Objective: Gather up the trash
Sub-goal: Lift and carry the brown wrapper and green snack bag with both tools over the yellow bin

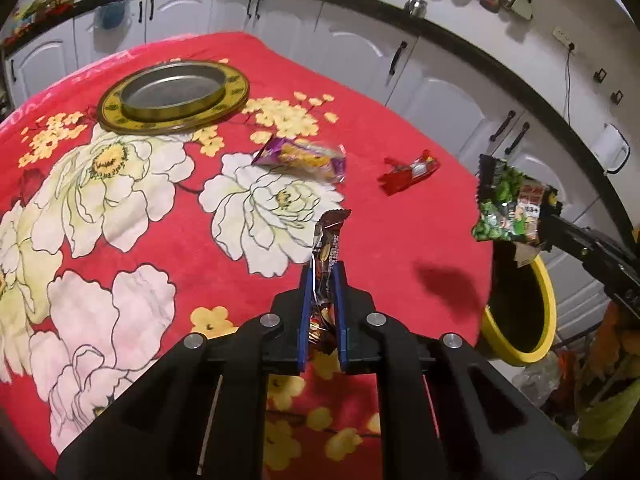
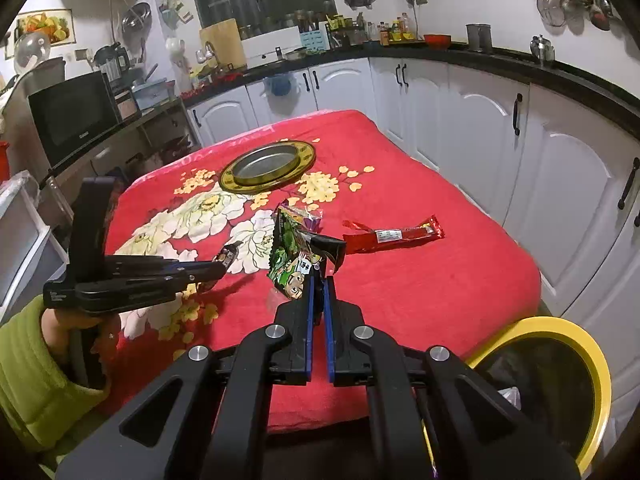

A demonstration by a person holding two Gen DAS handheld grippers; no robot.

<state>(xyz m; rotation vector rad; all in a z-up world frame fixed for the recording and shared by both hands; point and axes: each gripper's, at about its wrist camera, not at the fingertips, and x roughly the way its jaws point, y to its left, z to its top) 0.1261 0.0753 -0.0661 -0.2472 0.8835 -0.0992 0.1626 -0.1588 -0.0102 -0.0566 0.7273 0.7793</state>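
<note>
Standing by the table, I start at the left: the left gripper (image 1: 322, 276) is clamped on a brown snack wrapper (image 1: 329, 236), its blue pads pinching the lower half while the crimped top stands free above the fingers, lifted clear of the red floral tablecloth (image 1: 400, 240). The wrapper looks like thin foil film: nearly weightless, crinkly and slick, so I'd judge a grip across the flat middle or at a sealed end safer than one on a loose corner, which could slide out.

Further along the cloth, a purple and yellow snack packet (image 1: 308, 158) lies near the middle, with the round metal tray (image 1: 236, 92) behind it. To its right a long red wrapper (image 2: 394, 234) lies flat, well apart from the purple one. Both look as light and limp as the first; the long red one would probably flop at both ends if taken by its centre.

On the right, the right gripper (image 2: 319, 280) is closed on the lower edge of a green snack bag (image 2: 290, 256), which sticks up crumpled above the fingers. The yellow-rimmed bin (image 2: 600, 372) stands just off the table's right corner, below that gripper. A draught or quick swing could easily flutter these wrappers, I'd guess.
</note>
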